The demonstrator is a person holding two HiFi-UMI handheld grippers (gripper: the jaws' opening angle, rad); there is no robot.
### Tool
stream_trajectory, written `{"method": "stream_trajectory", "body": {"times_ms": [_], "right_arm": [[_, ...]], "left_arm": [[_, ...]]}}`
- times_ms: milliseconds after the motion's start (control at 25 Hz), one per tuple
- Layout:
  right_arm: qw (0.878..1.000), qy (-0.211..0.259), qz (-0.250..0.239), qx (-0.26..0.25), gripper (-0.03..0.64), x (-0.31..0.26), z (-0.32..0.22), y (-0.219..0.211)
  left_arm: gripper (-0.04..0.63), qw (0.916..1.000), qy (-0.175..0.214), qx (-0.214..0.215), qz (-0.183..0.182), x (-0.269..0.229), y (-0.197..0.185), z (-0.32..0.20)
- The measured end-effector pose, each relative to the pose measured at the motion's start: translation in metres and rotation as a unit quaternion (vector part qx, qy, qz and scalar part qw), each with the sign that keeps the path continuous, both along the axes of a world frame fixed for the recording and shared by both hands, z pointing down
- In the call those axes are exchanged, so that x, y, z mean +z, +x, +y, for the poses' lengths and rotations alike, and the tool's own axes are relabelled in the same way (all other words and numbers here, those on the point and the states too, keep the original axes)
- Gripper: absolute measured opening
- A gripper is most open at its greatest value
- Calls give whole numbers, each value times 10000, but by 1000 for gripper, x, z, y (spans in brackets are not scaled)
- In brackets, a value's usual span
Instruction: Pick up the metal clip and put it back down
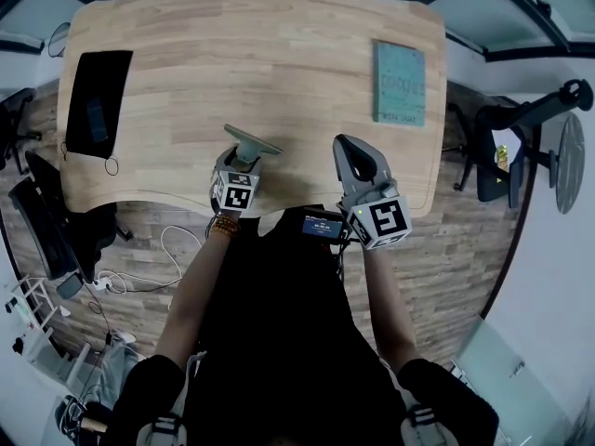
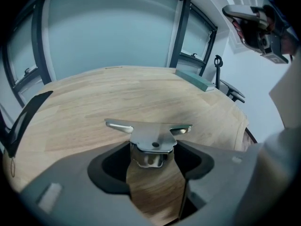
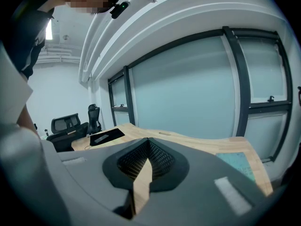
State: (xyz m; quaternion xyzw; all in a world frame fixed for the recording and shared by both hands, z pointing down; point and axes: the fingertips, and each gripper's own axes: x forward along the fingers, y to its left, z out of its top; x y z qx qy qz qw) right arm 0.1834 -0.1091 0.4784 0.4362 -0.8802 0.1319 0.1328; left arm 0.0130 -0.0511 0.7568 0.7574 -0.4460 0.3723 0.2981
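My left gripper [image 2: 153, 157] is shut on the metal clip [image 2: 151, 140], a silver clip whose two flat handles spread left and right beyond the jaws. In the head view the metal clip [image 1: 251, 142] pokes out ahead of my left gripper [image 1: 244, 159], over the near edge of the wooden table [image 1: 251, 54]. My right gripper [image 1: 353, 152] hovers to the right of it, above the table's front edge, jaws closed with nothing between them. In the right gripper view my right gripper [image 3: 147, 147] has its tips pressed together.
A black pouch [image 1: 98, 100] lies at the table's left side and a teal notebook [image 1: 399, 84] at its right. Office chairs [image 1: 507, 147] stand off the right edge. A glass wall [image 3: 197, 88] runs beyond the table's far side.
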Motion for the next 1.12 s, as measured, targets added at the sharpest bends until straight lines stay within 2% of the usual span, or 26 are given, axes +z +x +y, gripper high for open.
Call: {"method": "stream_trajectory", "body": {"times_ms": [400, 960, 1000, 1040, 1120], "right_arm": [[10000, -3, 16, 9, 23, -1, 2, -4], [10000, 17, 42, 44, 23, -3, 10, -18], [10000, 16, 46, 42, 23, -3, 10, -19], [10000, 14, 51, 38, 23, -2, 11, -21], [10000, 12, 60, 28, 23, -3, 12, -24]], "left_arm": [[264, 9996, 251, -3, -136, -3, -6, 0], [247, 9988, 481, 77, -40, -16, -19, 1], [196, 9986, 523, 30, -80, -18, -23, 0], [2, 9983, 568, 8, -145, -19, -27, 0], [11, 9980, 586, 123, -217, -16, -29, 1]]}}
